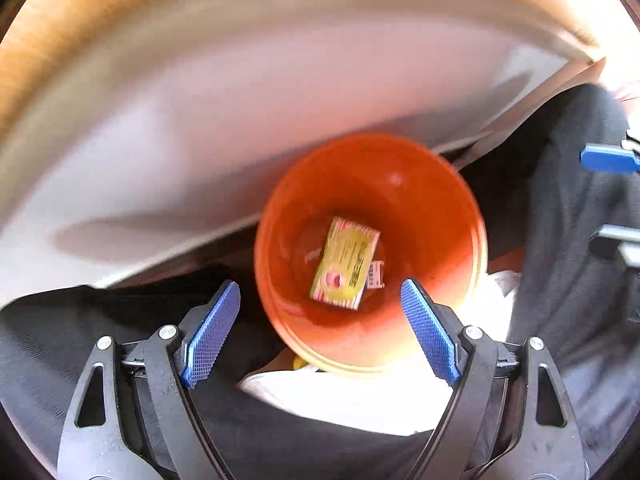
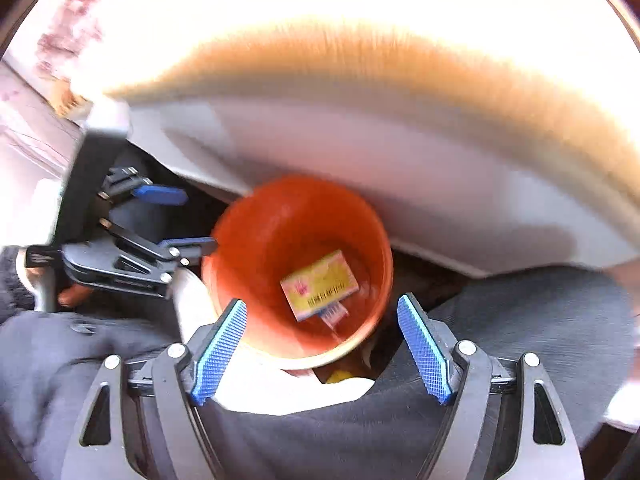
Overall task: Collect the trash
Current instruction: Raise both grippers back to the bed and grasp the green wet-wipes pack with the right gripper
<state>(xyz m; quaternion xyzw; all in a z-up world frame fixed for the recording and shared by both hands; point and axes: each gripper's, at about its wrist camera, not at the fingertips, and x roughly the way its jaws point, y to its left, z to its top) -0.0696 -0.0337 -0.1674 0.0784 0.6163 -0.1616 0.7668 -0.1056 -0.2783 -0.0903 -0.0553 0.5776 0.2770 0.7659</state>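
An orange bucket [image 1: 420,200] [image 2: 280,220] stands below both grippers, seen from above. At its bottom lies a yellow and red cardboard box [image 1: 346,264] [image 2: 320,284] with a small white barcode scrap [image 1: 375,274] [image 2: 334,312] beside it. My left gripper [image 1: 320,284] hangs open over the bucket's near rim, nothing between its blue pads. My right gripper [image 2: 322,301] is likewise open and empty over the rim. The right wrist view shows the left gripper [image 2: 199,220] at the bucket's left side. In the left wrist view the right gripper [image 1: 588,198] shows at the right edge.
A white table apron with a wooden top edge [image 1: 240,100] [image 2: 400,152] curves just behind the bucket. A person's dark-trousered legs [image 1: 80,340] [image 2: 540,320] flank the bucket. White fabric [image 1: 360,400] [image 2: 272,388] lies under its near side.
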